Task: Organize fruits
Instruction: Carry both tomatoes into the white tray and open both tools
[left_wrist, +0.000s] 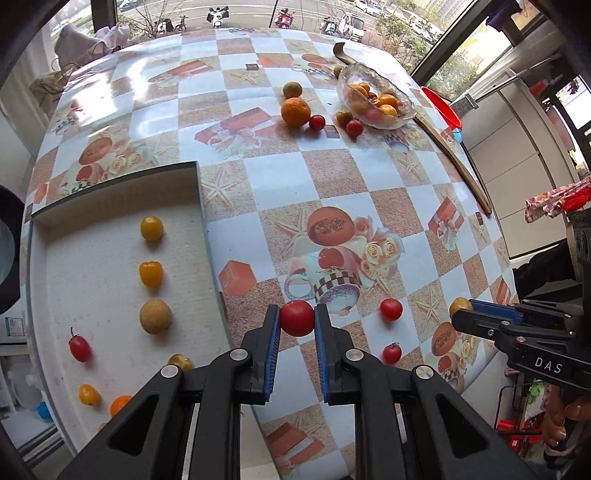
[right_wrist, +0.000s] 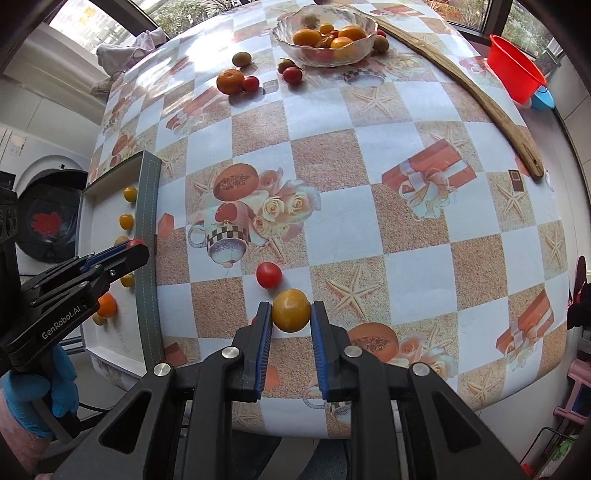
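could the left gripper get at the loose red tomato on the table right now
Probably not yet: the left gripper is shut on a red tomato. The loose one sits uncovered on the tablecloth.

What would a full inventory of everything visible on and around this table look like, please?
table: one, checkered pattern cloth
tray: one, white, table's left edge, holding small fruits in yellow, orange, tan and red
glass bowl: one, clear, far side, holding orange fruits
orange: one, near the bowl
loose red tomato: one, near edge
wooden stick: one, brown, right side
red bucket: one, beyond the table
left gripper: black, shut on red tomato
right gripper: black, shut on yellow fruit
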